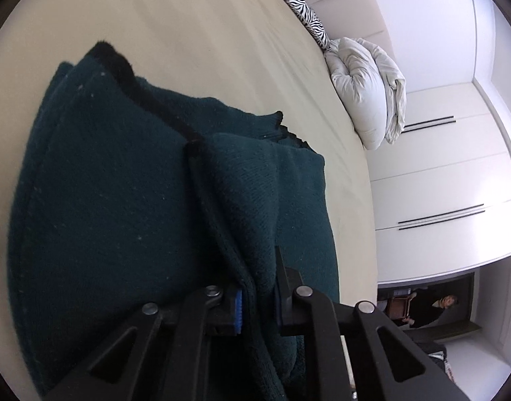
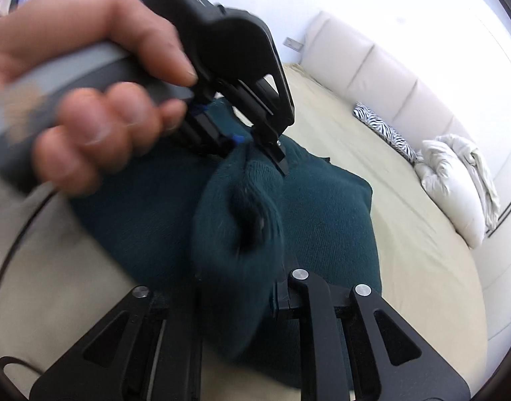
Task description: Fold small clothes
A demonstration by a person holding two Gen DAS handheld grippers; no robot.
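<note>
Dark green knit garment [image 1: 122, 200] gripped by both tongs on a beige bed [image 1: 205, 33].

Around it: a zebra-print cushion [image 1: 302, 6] and a rumpled white duvet [image 1: 369, 90] lie well apart along the padded headboard [image 2: 382, 67], white wardrobe doors [image 1: 439, 173] beyond; nothing lies between them and the garment. The left tongs [image 1: 257, 304] are nearly closed, pinching a raised fold of the knit between the blue pads. The right tongs [image 2: 235, 300] are likewise narrow, clamped on a bunched fold lifted toward the camera, blurred. In the right wrist view, the person's left hand [image 2: 88, 93] wraps the grey handle, its tongs angled down onto the garment's upper edge.
</note>
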